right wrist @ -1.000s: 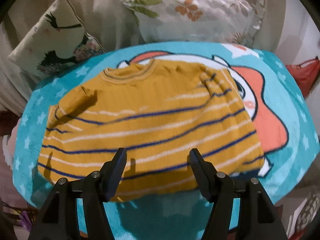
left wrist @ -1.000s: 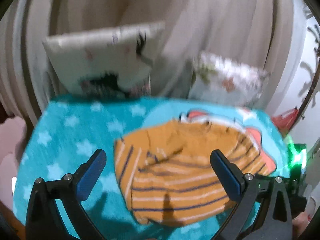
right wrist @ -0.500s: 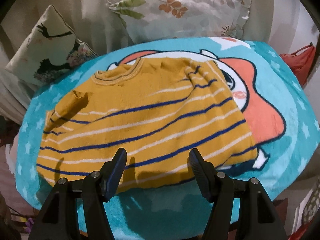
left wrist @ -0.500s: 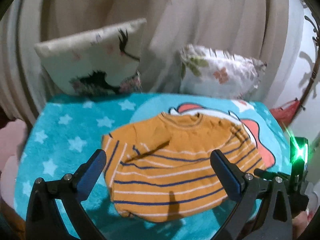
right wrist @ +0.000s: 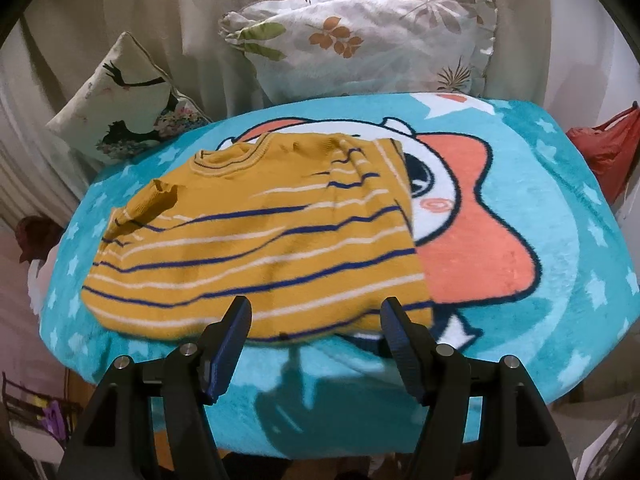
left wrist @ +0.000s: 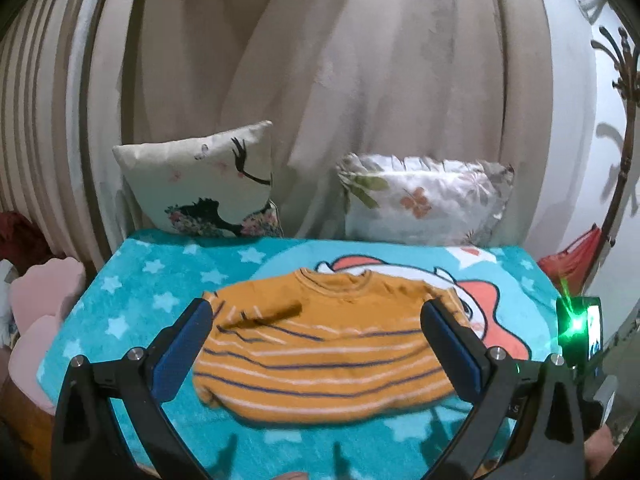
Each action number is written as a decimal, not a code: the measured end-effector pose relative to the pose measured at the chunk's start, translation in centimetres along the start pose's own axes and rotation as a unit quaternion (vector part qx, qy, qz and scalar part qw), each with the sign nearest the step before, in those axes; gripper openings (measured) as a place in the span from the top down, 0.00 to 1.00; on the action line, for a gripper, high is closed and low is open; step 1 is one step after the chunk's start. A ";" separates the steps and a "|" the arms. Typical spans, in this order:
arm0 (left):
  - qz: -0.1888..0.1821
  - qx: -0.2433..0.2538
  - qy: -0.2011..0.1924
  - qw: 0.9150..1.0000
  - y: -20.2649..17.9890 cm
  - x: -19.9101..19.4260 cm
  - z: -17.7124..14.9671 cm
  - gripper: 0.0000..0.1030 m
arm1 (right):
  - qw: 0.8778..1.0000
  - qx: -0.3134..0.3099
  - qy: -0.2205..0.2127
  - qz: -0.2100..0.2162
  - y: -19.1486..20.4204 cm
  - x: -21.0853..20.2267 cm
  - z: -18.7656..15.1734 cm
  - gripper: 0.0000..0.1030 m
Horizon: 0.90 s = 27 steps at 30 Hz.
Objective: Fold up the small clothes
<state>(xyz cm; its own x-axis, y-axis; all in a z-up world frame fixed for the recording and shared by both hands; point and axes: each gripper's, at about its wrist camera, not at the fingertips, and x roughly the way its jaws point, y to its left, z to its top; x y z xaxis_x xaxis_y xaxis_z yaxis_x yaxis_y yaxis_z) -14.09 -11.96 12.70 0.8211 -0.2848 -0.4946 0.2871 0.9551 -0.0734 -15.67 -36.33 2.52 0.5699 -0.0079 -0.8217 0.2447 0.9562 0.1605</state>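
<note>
Turquoise plush blanket (right wrist: 560, 208), printed with pale stars and a cartoon figure, is spread over the surface, and two patterned cushions (left wrist: 424, 200) are propped at its far edge. A mustard-yellow knitted sweater with navy and white stripes (right wrist: 264, 240) is laid flat across the blanket's middle, one sleeve apparently folded over its front. The left gripper (left wrist: 316, 344) and right gripper (right wrist: 316, 324) are held above the sweater's near hem, jaws spread with nothing pinched between them, the right one's having just widened slightly.
</note>
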 end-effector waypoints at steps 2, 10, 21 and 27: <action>0.022 0.012 0.007 1.000 -1.1 -0.4 -0.5 0.00 | 1.000 -0.006 -0.001 0.005 -0.3 -0.4 -0.6 0.30; 0.050 0.035 0.040 0.997 -3.7 -0.7 -2.2 0.00 | 0.999 -0.033 -0.010 0.027 -0.1 -1.6 -2.6 0.30; 0.029 0.075 0.071 0.994 -4.7 0.9 -2.5 0.00 | 0.999 -0.016 -0.021 0.021 0.0 -1.8 -2.6 0.27; 0.028 0.064 0.094 0.993 -2.5 2.7 -2.1 0.00 | 1.000 -0.022 -0.008 0.016 1.7 -0.5 -2.2 0.27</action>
<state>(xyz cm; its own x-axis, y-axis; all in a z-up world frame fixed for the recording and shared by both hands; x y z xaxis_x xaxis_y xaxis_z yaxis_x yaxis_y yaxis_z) -13.63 -14.95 9.76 0.7348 -0.2003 -0.6480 0.3138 0.9474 0.0630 -17.29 -34.05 1.99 0.5894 0.0186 -0.8076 0.1919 0.9679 0.1624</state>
